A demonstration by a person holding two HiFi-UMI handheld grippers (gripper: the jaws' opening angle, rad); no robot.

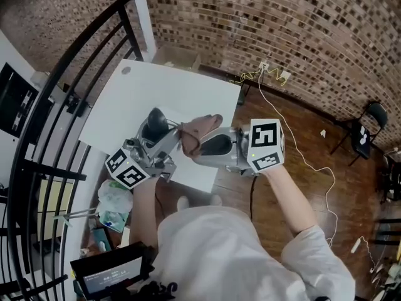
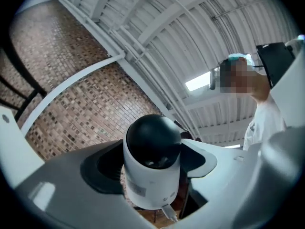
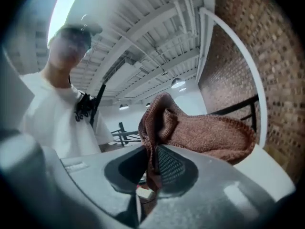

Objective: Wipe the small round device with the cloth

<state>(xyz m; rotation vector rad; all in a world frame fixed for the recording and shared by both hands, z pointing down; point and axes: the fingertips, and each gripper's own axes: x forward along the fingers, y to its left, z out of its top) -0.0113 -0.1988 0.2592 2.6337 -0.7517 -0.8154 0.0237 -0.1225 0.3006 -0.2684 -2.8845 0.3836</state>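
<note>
At the bottom of the head view is the person's white shirt (image 1: pixel 219 243), with both arms reaching up the frame. The left gripper (image 1: pixel 158 142), left of centre, is clamped on the device (image 1: pixel 153 125). The left gripper view shows its two jaws pressed against the sides of the white body, with the black dome clear above them. The device is in the gripper, above the near part of the desk (image 1: pixel 182 93), and a cable (image 2: pixel 167 212) leaves its lower end.

The right gripper (image 1: pixel 203 148), just right of centre, is closed on the cloth (image 1: pixel 200 130). A fold is pinched between the pads, and the loose bulk bunches past the jaw tips, just beside the device.

The device looks rigid and probably light, and its smooth plastic shell could slip or twist under a sideways rub. The white cylinder is the place to hold it, which leaves the glossy dome free for wiping. The dome likely marks easily, and the cable may tug.

The cloth is soft and limp. A grip near one edge, as here, leaves a free pad of fabric that will fold around the curve.

Beyond the desk, a brick wall (image 1: pixel 250 17) fills the top of the frame.
</note>
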